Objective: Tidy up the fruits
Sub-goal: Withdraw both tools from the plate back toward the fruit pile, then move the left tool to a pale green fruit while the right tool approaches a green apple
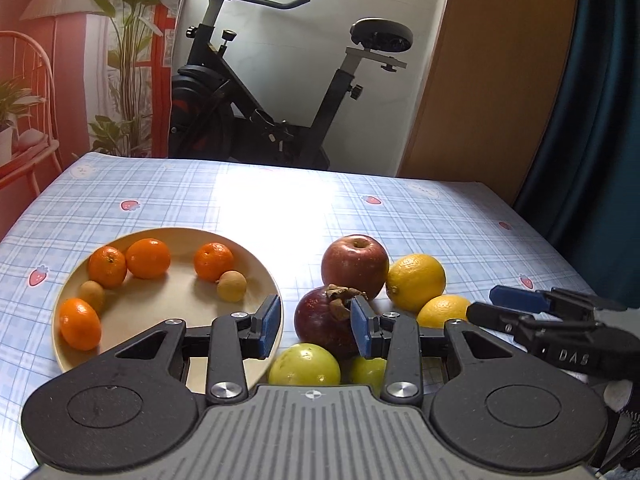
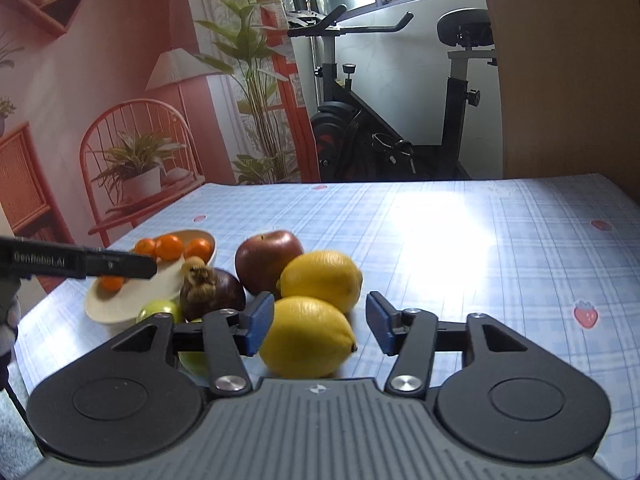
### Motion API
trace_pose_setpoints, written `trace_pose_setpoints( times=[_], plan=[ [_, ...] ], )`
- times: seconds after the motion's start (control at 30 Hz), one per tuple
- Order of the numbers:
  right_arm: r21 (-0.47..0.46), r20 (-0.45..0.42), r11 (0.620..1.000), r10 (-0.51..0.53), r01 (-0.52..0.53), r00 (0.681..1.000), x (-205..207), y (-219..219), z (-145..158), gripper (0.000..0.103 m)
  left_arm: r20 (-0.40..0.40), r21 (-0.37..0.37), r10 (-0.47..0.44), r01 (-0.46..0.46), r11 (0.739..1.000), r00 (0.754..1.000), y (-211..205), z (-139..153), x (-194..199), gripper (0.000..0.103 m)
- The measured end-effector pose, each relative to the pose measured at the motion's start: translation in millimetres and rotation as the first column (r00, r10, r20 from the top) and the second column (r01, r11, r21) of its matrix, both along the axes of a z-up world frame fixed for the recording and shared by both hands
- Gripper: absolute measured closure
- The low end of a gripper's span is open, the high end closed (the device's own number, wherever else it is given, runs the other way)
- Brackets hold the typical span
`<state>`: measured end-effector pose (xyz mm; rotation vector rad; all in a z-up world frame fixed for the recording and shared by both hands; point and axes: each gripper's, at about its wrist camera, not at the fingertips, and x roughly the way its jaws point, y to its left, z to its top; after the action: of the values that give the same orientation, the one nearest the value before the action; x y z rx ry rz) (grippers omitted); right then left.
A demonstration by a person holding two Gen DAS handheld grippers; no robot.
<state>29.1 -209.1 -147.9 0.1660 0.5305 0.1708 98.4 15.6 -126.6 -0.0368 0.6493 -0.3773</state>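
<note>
Four oranges (image 1: 147, 258) and two small tan fruits already sit on the plate (image 1: 176, 312) at left; apple (image 1: 354, 265), lemons (image 2: 321, 280), a dark fruit, perhaps mangosteen (image 1: 320, 320), and green ones wait on the bench (image 1: 280, 208); both tongs, left (image 1: 315, 328) and right (image 2: 320, 324), gape empty.

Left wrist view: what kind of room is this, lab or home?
Most likely a home room, not a lab. An exercise bike stands behind a table covered in a blue plaid strawberry-print cloth, with a plate of small oranges on it. The orange scene of chair and plants at left looks like a printed backdrop.
</note>
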Motion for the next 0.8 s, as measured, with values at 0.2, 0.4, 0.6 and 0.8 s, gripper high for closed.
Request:
trace_pose_setpoints(
  times=[0.2,0.4,0.6,0.8],
  plan=[
    [0.033,0.028,0.999,0.025,-0.026,0.999,-4,8,2,0.045,0.023,-0.031,0.049,-0.048,0.998,0.999,12,4,-8,0.063],
    [0.028,0.018,0.991,0.132,-0.132,0.991,-3,35,5,0.045,-0.016,-0.041,0.045,-0.045,0.998,0.999,20,3,-13,0.063],
    [0.026,-0.052,0.977,0.211,-0.210,0.976,4,59,-4,0.047,-0.026,-0.049,0.046,-0.048,0.998,0.999,25,2,-18,0.063],
    [0.012,-0.118,0.977,0.213,-0.213,0.970,19,69,-16,0.047,-0.045,-0.060,0.045,-0.048,0.997,0.998,29,-4,-20,0.063]
  ],
)
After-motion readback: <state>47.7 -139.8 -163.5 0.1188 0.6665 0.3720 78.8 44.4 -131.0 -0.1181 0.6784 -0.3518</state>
